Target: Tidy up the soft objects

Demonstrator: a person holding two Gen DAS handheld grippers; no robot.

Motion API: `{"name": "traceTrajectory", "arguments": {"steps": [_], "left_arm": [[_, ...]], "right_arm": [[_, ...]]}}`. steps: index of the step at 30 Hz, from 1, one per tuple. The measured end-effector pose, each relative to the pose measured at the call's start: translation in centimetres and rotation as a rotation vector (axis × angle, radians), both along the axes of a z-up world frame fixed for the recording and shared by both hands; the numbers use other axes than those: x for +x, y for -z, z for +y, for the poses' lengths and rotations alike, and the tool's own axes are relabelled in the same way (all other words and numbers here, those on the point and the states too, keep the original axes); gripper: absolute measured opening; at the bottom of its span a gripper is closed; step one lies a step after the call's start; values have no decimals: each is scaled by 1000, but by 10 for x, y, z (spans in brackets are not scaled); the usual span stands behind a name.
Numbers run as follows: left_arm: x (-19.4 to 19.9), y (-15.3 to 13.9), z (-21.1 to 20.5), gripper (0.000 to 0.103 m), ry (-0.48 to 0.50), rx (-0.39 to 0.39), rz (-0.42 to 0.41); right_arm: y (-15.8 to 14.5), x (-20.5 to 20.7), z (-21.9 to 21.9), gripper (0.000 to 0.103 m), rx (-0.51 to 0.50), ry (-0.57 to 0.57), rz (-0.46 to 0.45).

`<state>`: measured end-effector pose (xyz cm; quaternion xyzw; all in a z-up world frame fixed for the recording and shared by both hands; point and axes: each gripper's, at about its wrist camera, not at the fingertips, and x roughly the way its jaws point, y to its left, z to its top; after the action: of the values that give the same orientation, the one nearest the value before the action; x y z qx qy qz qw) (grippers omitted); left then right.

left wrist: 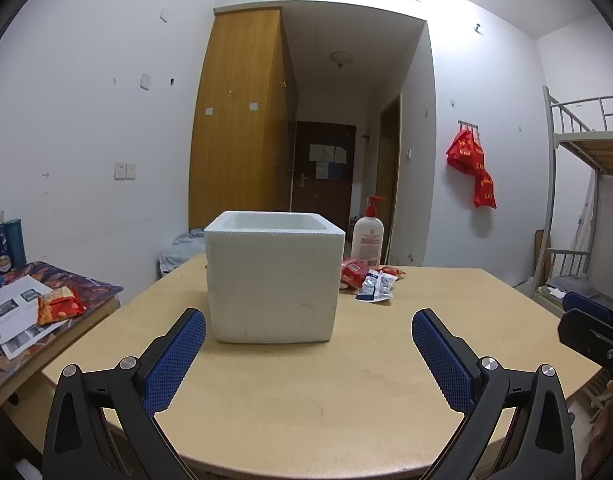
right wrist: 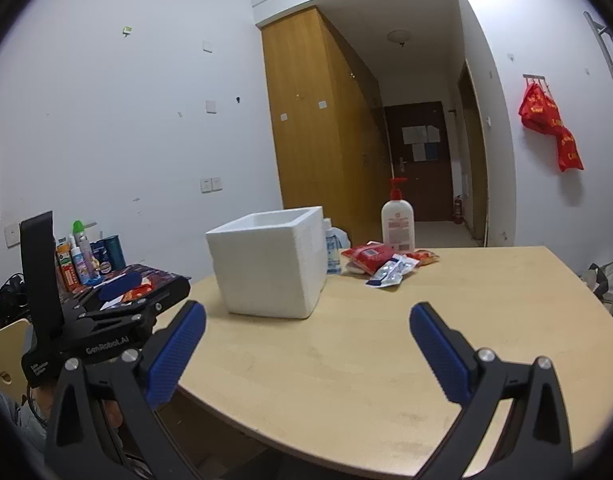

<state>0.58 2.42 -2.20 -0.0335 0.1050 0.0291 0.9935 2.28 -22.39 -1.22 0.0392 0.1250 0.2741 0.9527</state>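
Left gripper (left wrist: pixel 308 338) held level over the near table (left wrist: pixel 346 380) edge, blue pads spread wide, nothing between them, aimed straight at the foam box (left wrist: pixel 272 280). Right gripper (right wrist: pixel 308 336) same pose, spread wide and empty, aimed at bare tabletop right of the box; sits to the right of the left one.

Box stands upright mid-table, open top. Soft packets (left wrist: pixel 368 278) lie in a small pile just right of the box toward the far edge: red ones with a blue-white one on the near side. Lotion bottle (left wrist: pixel 368 232) upright behind the pile.

Right view only: left gripper body at left, small blue bottle (right wrist: pixel 332 252) behind the box, bottles (right wrist: pixel 86 258) on the side desk.
Left view only: red packet (left wrist: pixel 58 304) on papers on the side desk, bunk bed (left wrist: pixel 586 152) far right, right gripper's edge at right.
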Motion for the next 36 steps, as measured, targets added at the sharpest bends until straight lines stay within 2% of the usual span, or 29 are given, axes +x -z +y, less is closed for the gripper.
{"name": "traceTrajectory", "arguments": {"steps": [9,36], "left_arm": [[-15,-3,2,103,-7,20,-14],[-15,-2,-2,103,-4,38,1]], "right_arm": [[4,-8,7,103,-20,-3,11],[3,-5,8,103,-20,-35,34]]}}
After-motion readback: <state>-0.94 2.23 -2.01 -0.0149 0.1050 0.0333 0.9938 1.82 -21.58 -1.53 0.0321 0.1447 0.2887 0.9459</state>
